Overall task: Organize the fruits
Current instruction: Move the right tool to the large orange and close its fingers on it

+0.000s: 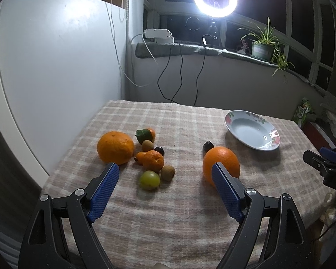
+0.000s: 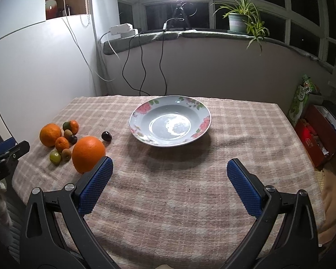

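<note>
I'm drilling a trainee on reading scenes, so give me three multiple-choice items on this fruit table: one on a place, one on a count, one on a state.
1. Where is the plate relative to the fruit cluster, seen from the right wrist view?
A. To its right
B. To its left
C. Under it

2. How many large oranges lie on the cloth?
A. One
B. Two
C. Four

3. What state is the plate in?
A. Full of fruit
B. Upside down
C. Empty

Answers:
1. A: the plate sits to the right, with the fruits off near the left edge of the cloth.
2. B: one large orange sits at the left of the cluster and the other orange sits apart, nearer the plate.
3. C: its grey well is bare and reflects the lamp; both tools, left tool and right tool, are open and hold nothing.
</note>
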`<action>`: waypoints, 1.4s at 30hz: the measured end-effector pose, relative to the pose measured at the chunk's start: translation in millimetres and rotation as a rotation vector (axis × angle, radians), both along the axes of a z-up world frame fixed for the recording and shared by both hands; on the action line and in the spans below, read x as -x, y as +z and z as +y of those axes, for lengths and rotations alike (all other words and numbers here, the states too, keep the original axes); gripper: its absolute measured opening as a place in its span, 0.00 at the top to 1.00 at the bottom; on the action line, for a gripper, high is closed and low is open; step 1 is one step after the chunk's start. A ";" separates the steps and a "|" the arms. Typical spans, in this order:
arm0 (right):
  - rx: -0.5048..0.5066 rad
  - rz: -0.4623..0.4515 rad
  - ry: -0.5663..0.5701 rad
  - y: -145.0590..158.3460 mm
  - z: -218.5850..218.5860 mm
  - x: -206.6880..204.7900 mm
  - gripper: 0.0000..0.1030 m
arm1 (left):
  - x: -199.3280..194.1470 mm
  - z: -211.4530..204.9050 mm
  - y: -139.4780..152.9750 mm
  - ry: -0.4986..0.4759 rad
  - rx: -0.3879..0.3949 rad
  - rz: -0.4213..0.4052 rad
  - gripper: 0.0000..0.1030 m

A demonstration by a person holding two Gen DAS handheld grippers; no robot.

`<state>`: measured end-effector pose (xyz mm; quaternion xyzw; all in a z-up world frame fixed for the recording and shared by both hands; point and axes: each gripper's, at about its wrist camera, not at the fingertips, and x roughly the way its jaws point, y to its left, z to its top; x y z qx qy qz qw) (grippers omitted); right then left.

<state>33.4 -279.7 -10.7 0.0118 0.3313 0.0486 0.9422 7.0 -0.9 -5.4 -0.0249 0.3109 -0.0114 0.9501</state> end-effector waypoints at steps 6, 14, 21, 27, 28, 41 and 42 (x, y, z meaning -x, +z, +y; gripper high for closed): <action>-0.036 0.018 0.052 -5.3 4.4 -6.0 0.00 | -4.9 5.4 -7.6 -0.044 0.094 0.037 0.19; -0.157 0.091 0.178 -17.6 21.5 -24.9 0.03 | -13.4 6.8 -23.6 -0.119 0.261 0.103 0.23; -0.302 0.217 0.290 -38.3 41.6 -54.4 0.09 | -24.1 -3.0 -36.5 -0.200 0.346 0.158 0.28; -0.371 0.299 0.326 -53.1 58.0 -79.6 0.09 | -33.6 -16.8 -44.4 -0.259 0.355 0.192 0.31; -0.380 0.312 0.333 -55.6 60.9 -83.3 0.09 | -35.2 -19.1 -46.1 -0.270 0.356 0.198 0.31; -0.451 0.447 0.368 -85.4 85.0 -119.0 0.09 | -62.8 -31.1 -61.4 -0.299 0.355 0.239 0.31; -0.452 0.452 0.371 -86.3 85.2 -120.0 0.09 | -64.9 -31.8 -62.3 -0.304 0.358 0.241 0.31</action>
